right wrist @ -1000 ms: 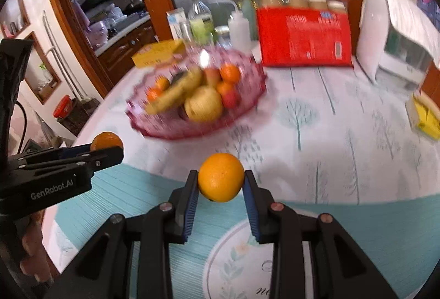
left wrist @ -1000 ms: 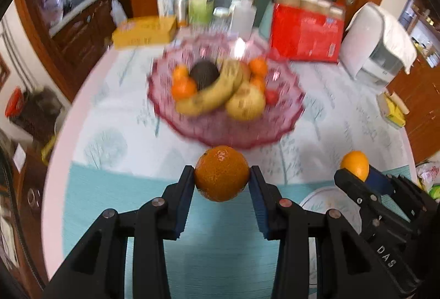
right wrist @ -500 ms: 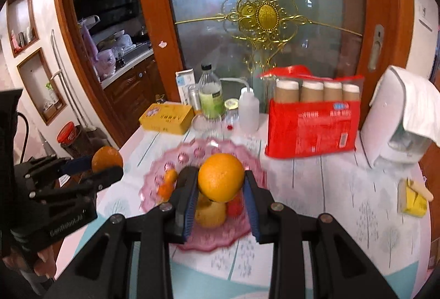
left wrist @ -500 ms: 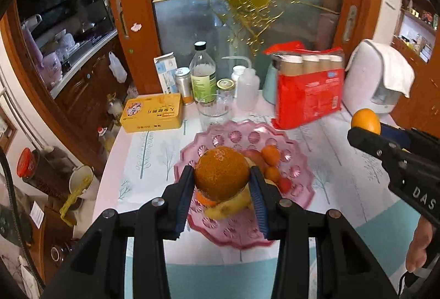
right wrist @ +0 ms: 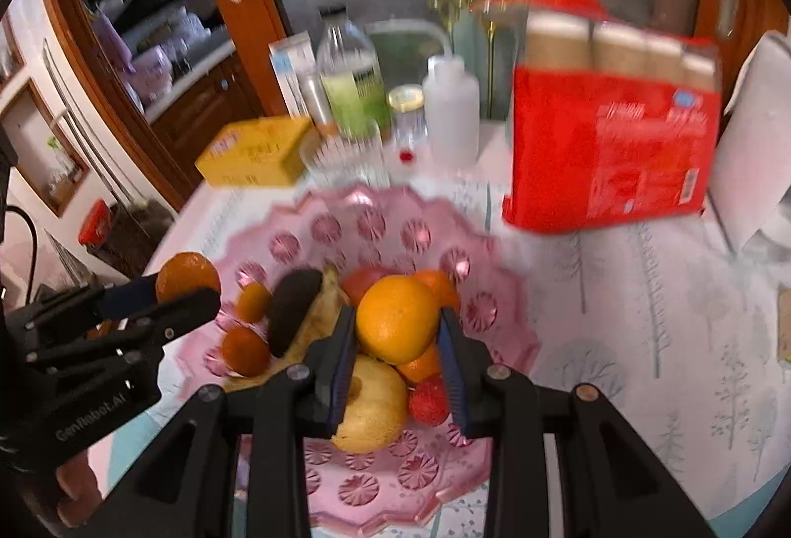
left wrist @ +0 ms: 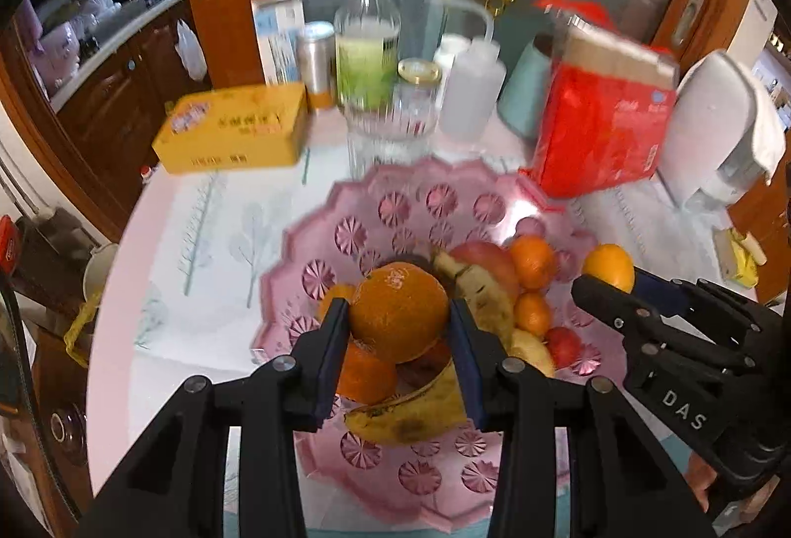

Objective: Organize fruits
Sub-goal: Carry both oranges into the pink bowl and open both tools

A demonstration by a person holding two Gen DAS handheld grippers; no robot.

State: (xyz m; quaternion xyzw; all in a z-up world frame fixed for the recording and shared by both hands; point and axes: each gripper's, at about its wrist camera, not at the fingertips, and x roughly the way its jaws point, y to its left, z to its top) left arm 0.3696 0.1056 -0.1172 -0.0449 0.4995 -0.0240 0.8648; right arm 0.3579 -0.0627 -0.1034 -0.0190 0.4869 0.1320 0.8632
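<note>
While both oranges hang over the pink bowl (left wrist: pixel 316 251), the left gripper (left wrist: pixel 399 330) squeezes the dark orange (left wrist: pixel 398 311) and the right gripper (right wrist: pixel 398 335) squeezes the bright orange (right wrist: pixel 397 319); round, firm, they could roll, so hold their middles.

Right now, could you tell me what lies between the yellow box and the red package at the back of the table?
Bottles and jars: in the right wrist view, a green-labelled bottle, a gold-lidded jar and a white squeeze bottle stand between the yellow box and the red package.

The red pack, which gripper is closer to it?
Right. The right gripper hovers over the bowl's side nearest the red pack; the left gripper sits across the bowl, farther away.
</note>
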